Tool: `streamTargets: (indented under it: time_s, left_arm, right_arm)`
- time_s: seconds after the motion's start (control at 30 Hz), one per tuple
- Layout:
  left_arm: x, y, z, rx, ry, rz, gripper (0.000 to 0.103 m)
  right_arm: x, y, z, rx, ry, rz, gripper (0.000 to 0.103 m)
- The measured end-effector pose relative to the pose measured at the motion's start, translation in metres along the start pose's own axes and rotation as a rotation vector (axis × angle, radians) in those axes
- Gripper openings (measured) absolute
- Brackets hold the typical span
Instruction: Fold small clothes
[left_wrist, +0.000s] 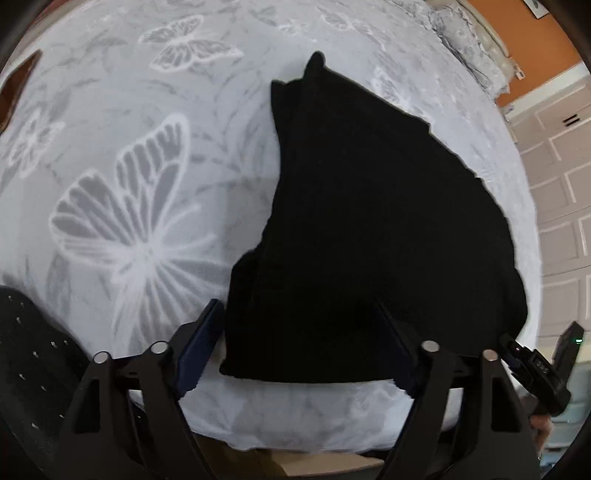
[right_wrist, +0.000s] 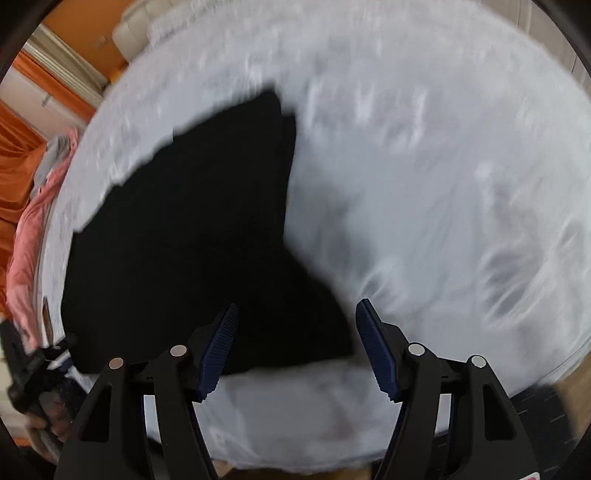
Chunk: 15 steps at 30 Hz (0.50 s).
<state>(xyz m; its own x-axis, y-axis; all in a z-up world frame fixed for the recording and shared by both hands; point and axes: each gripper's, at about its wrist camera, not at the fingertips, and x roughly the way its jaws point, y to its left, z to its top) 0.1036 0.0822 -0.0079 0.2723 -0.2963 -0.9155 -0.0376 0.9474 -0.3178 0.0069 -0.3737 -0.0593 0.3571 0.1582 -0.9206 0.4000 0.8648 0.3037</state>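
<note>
1. While both grippers hang over the near edge of the bed, the black garment (left_wrist: 369, 229) lies flat on the butterfly-print bedspread (left_wrist: 122, 206), already doubled along its length, so it looks part-folded.
2. Left gripper (left_wrist: 299, 350): fingers spread, nothing pinched. The cloth's near hem sits between and beneath the pads, so the jaws look lined up over that edge, not gripping it.
3. Right gripper (right_wrist: 295, 350): fingers likewise apart, the garment's near right corner lying in the gap. That view is smeared by motion, so contact with the cloth is hard to call.
4. One gripper at each end of the near hem: my read is that's staging for a two-handed lift, carrying the hem away toward the far end.
5. Off the bed's left edge, a pink cloth (right_wrist: 26, 240) waits, untouched.
</note>
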Motion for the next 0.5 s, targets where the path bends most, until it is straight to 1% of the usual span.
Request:
streamTargets:
  time_s: [0.03,0.07,0.1,0.13,0.17,0.2,0.23,0.27,0.3,0.37,0.4,0.43,0.5]
  left_arm:
    - [-0.002,-0.006,0.003,0.03,0.006,-0.002,0.036]
    - [-0.006,-0.011,0.008,0.043,0.042,-0.033,0.013]
    - [-0.012,-0.01,0.012,0.023,0.042,-0.05,0.013]
    - [-0.026,-0.008,0.016,0.015,0.039,-0.077,0.013]
    - [-0.034,-0.009,0.018,0.03,0.039,-0.085,0.011]
    - [-0.046,-0.008,0.019,0.062,0.027,-0.058,0.004]
    - [-0.053,-0.005,0.017,0.095,0.021,-0.021,0.003]
    - [-0.053,0.0,0.015,0.108,0.03,-0.015,0.003]
    - [-0.043,0.008,0.011,0.099,0.06,0.008,0.003]
    - [-0.008,0.024,-0.002,0.064,0.144,0.05,0.003]
    - [-0.002,0.026,-0.007,0.05,0.132,0.048,0.003]
    - [-0.005,0.025,-0.008,0.049,0.113,0.049,0.003]
    - [-0.021,0.016,-0.008,0.062,0.092,0.058,0.004]
  right_arm:
    - [0.003,0.006,-0.002,0.0,0.0,0.018,0.029]
    - [0.002,0.013,-0.002,-0.002,0.002,0.05,0.016]
    - [-0.003,0.017,-0.002,0.007,-0.009,0.061,0.015]
    - [-0.02,0.021,-0.002,0.016,-0.056,0.08,0.013]
    - [-0.034,0.024,-0.003,0.017,-0.088,0.09,0.013]
    - [-0.055,0.025,-0.006,0.014,-0.129,0.092,0.012]
    - [-0.067,0.022,-0.009,0.019,-0.145,0.079,0.011]
    - [-0.072,0.016,-0.017,0.036,-0.131,0.058,0.011]
    - [-0.067,0.01,-0.021,0.039,-0.101,0.039,0.01]
    - [-0.035,0.003,-0.031,0.028,-0.009,-0.058,0.006]
    - [-0.008,-0.002,-0.039,0.022,0.084,-0.109,0.006]
    - [0.0,-0.004,-0.043,0.035,0.102,-0.109,0.006]
    - [-0.021,-0.002,-0.039,0.073,0.046,-0.11,0.011]
